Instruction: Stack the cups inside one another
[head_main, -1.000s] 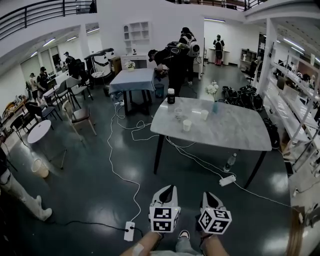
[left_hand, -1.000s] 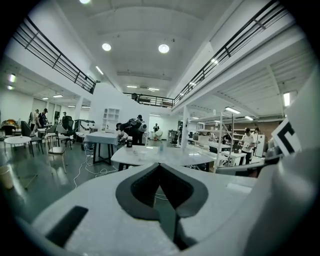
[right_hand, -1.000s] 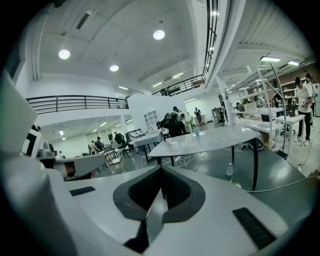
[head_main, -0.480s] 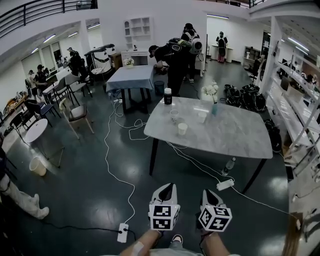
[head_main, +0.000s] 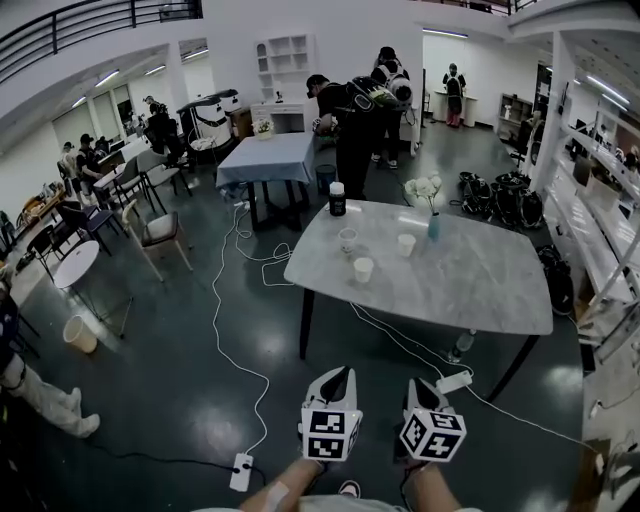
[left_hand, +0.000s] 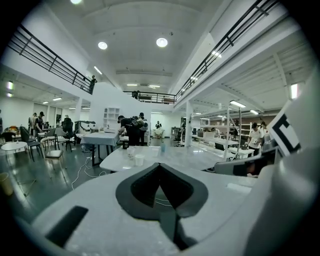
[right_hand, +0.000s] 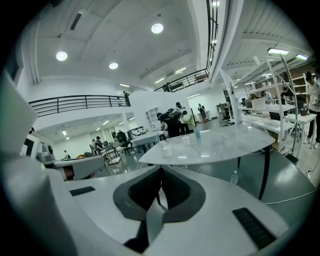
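Note:
Three white cups stand apart on the grey marble table (head_main: 470, 280): one near the front left (head_main: 363, 269), one behind it (head_main: 347, 239) and one to the right (head_main: 406, 244). The cups also show small and far off in the left gripper view (left_hand: 139, 159) and the right gripper view (right_hand: 166, 150). My left gripper (head_main: 337, 375) and right gripper (head_main: 417, 386) are held side by side over the dark floor, well short of the table. Both are shut with nothing between the jaws.
A black bottle (head_main: 338, 198) and a vase of white flowers (head_main: 432, 224) stand on the table's far side. White cables and a power strip (head_main: 453, 381) lie on the floor under and in front of it. A person (head_main: 350, 120) stands behind the table; chairs (head_main: 160, 235) stand at left.
The table and cups have come closer and lower in the head view as I walk toward them. Both grippers keep the same shut pose in front of me.

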